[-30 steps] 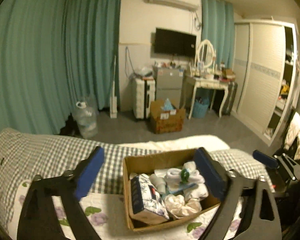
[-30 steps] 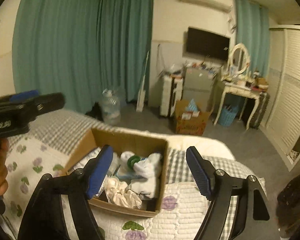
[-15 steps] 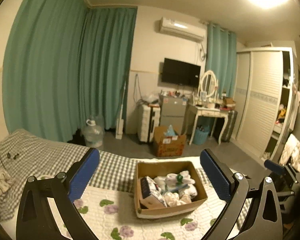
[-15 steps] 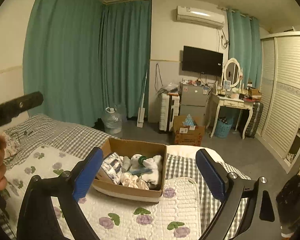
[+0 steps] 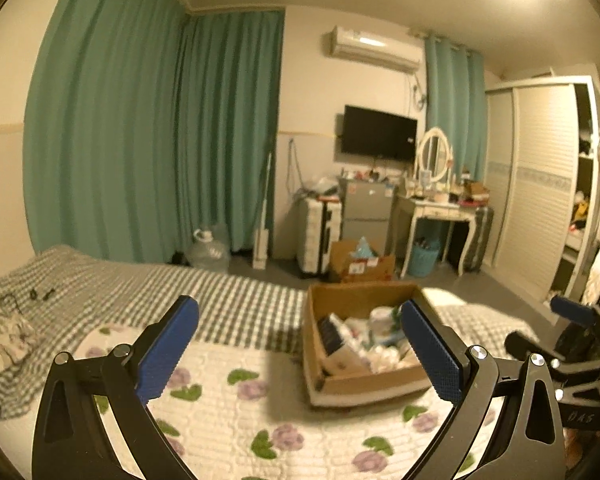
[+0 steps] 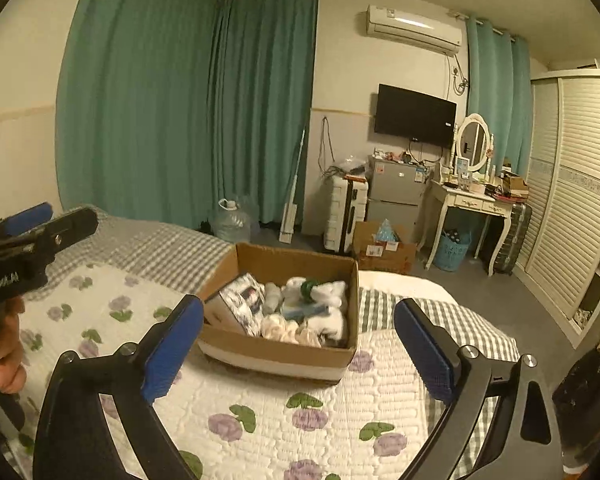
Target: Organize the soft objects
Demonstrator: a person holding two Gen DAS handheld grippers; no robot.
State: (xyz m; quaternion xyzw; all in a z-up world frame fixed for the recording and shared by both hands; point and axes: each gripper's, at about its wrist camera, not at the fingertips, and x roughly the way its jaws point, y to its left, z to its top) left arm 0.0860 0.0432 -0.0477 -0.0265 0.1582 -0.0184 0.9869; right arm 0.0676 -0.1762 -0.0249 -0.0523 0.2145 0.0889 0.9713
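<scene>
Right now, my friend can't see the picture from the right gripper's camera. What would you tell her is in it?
An open cardboard box full of soft white things sits on a flowery quilt on a bed. The right gripper points at it with its blue-padded jaws opening, nothing between them. The left gripper shows at the left edge, and green curtains hang behind.

both tongs have drawn back from the cardboard box (image 6: 284,344), which now sits farther off on the quilt (image 6: 260,412). right tongs (image 6: 298,350) have widened and are opening, nothing between them. the box has shifted rightward in the left tongs (image 5: 300,354) view.
</scene>
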